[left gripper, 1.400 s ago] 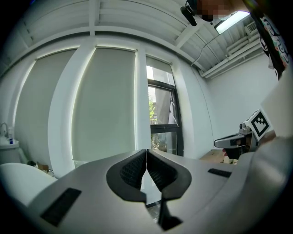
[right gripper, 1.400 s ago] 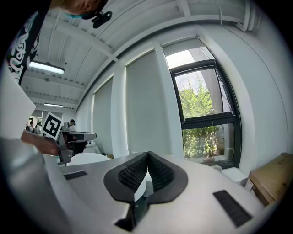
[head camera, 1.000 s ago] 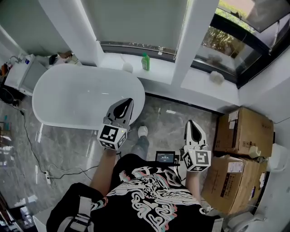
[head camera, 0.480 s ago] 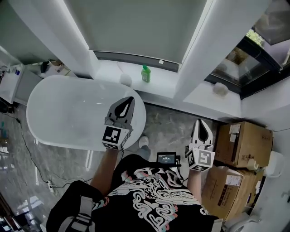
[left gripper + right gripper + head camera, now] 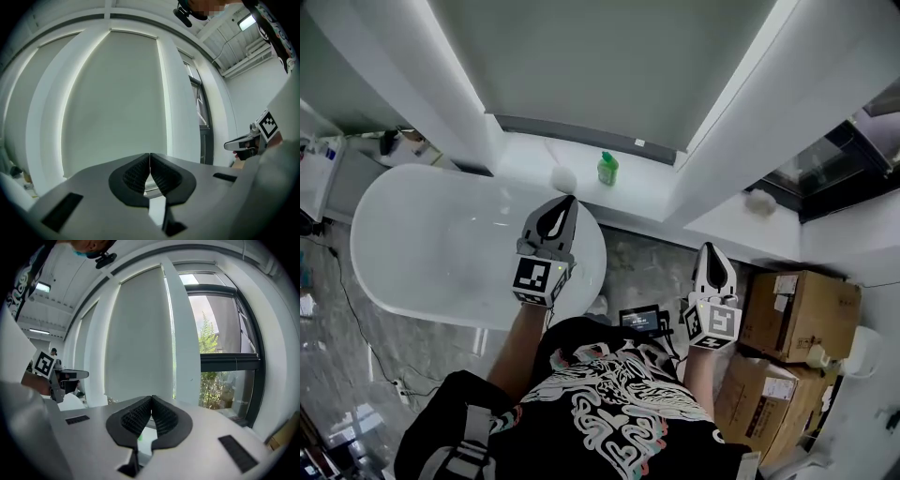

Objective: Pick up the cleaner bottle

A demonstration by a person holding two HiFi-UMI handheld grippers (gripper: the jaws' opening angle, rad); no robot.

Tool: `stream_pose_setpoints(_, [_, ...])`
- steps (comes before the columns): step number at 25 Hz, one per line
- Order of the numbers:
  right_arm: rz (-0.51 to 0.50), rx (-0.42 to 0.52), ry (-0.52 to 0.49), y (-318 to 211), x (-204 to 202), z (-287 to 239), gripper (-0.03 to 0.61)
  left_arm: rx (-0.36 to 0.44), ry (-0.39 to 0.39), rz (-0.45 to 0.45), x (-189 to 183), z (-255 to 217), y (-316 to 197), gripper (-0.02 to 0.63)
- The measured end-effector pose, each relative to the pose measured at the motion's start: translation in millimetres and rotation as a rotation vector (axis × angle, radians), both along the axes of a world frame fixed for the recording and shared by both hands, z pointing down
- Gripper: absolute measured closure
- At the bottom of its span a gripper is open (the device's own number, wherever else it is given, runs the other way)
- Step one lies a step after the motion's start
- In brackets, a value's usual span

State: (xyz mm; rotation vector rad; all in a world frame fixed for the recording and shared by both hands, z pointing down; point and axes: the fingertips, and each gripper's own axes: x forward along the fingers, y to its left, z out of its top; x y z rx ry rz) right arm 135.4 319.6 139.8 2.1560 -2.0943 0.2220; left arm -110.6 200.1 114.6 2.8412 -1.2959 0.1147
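Progress nil. Right gripper closed, empty, nearest the body; left gripper closed, empty, over bathtub. Cleaner bottle stands untouched on windowsill beyond. Reach, opening, grasp remain.

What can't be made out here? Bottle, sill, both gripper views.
- Bottle, head view: too small to read its label or tell the cap type.
- Bottle, right gripper view: only a green sliver, likely the bottle, shows below the shut jaws; the right gripper hides the rest.
- Bottle, left gripper view: not in sight; the left gripper fills the lower picture.
- White lump beside it, head view: too small to identify.
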Motion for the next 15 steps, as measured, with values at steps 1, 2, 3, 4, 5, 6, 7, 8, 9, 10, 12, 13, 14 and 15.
stream_pose_setpoints(1, [0.001, 0.007, -0.002, -5, 0, -3, 0.552, -0.002, 0.003, -0.001, -1, 0, -5, 0.595])
stream_pose_setpoints(2, [-0.001, 0.014, -0.002, -11, 1, -6, 0.552, -0.004, 0.004, 0.000, -1, 0, -10, 0.595])
stream_pose_setpoints(3, [-0.004, 0.020, 0.000, -16, 2, -8, 0.552, -0.004, 0.003, 0.001, 0, 0, -15, 0.595])
stream_pose_setpoints(4, [-0.006, 0.022, 0.004, -21, 3, -10, 0.552, -0.002, 0.002, 0.000, 2, -1, -20, 0.595])
stream_pose_setpoints(5, [-0.005, 0.021, 0.008, -26, 5, -10, 0.552, 0.001, 0.002, -0.002, 4, -1, -24, 0.595])
stream_pose_setpoints(6, [-0.003, 0.018, 0.011, -30, 6, -9, 0.552, 0.006, 0.000, -0.002, 6, -2, -27, 0.595])
stream_pose_setpoints(7, [-0.002, 0.015, 0.012, -35, 6, -8, 0.552, 0.010, -0.004, -0.001, 8, -2, -30, 0.595])
stream_pose_setpoints(8, [-0.006, 0.014, 0.013, -39, 5, -6, 0.552, 0.013, -0.008, 0.001, 10, -2, -33, 0.595])
stream_pose_setpoints(9, [-0.015, 0.015, 0.016, -44, 2, -6, 0.552, 0.013, -0.011, 0.002, 11, -1, -36, 0.595])
stream_pose_setpoints(10, [-0.030, 0.016, 0.020, -49, -2, -5, 0.552, 0.012, -0.015, 0.000, 12, 0, -40, 0.595])
stream_pose_setpoints(12, [-0.065, 0.017, 0.027, -59, -11, -3, 0.552, 0.010, -0.023, -0.013, 9, 2, -47, 0.595])
stream_pose_setpoints(13, [-0.081, 0.017, 0.028, -65, -14, -1, 0.552, 0.009, -0.026, -0.021, 8, 3, -52, 0.595])
stream_pose_setpoints(14, [-0.092, 0.017, 0.026, -71, -16, 1, 0.552, 0.010, -0.026, -0.028, 6, 4, -57, 0.595])
stream_pose_setpoints(15, [-0.100, 0.015, 0.023, -78, -16, 3, 0.552, 0.010, -0.026, -0.034, 5, 5, -63, 0.595])
